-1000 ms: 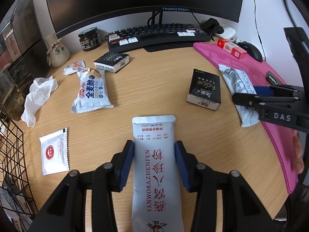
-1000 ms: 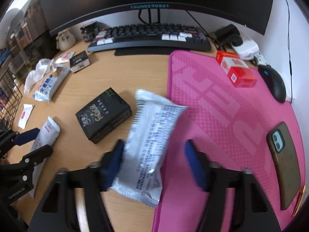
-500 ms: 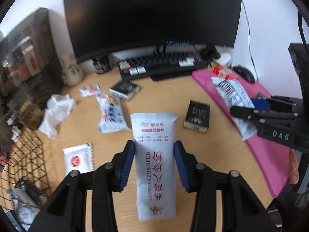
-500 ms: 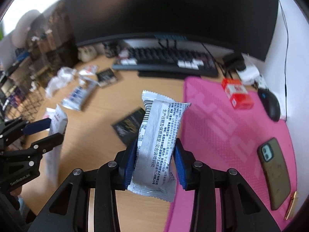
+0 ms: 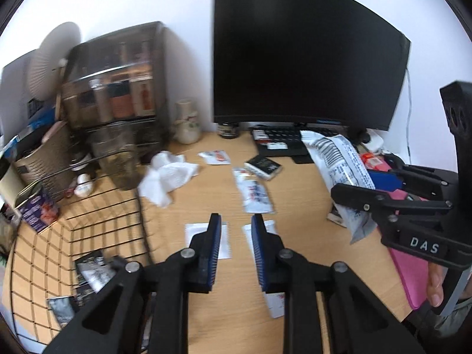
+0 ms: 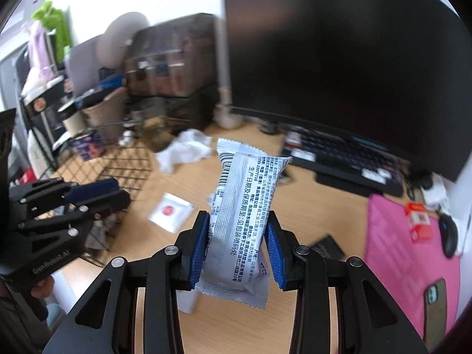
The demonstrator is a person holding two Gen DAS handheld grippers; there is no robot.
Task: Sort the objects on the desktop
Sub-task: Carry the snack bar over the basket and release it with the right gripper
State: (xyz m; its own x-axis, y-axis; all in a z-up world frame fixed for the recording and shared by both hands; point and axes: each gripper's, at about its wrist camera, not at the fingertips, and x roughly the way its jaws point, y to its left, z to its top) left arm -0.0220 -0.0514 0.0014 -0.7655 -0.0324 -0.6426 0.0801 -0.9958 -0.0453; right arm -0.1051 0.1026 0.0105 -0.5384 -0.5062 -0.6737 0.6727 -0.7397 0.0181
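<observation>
My left gripper [image 5: 236, 221] hangs above the wooden desk [image 5: 301, 206], its jaws closing to shut with nothing between them. The long white packet [image 5: 273, 303] lies flat on the desk just beneath it, and shows under my right gripper as well [image 6: 185, 298]. My right gripper [image 6: 237, 221] is shut on a silver snack packet [image 6: 244, 224], held upright above the desk. In the left wrist view the same packet [image 5: 339, 159] sticks up from the right gripper [image 5: 368, 185] at the right. The left gripper [image 6: 118, 191] appears at the left of the right wrist view.
A black wire basket [image 5: 88, 236] with a few packets stands at the left. A crumpled tissue [image 5: 168, 177], white sachet [image 5: 194, 233], blue-and-white snack [image 5: 255, 194] and black box [image 5: 262, 166] lie on the desk. Behind are the monitor [image 5: 309, 59] and keyboard [image 6: 348, 156]; a pink mat [image 6: 398, 250] holds a phone [image 6: 436, 303].
My left gripper let go of the long white packet, which now lies on the desk, and its jaws came together. Both grippers rose and swung left towards the basket; the right still holds its packet.
</observation>
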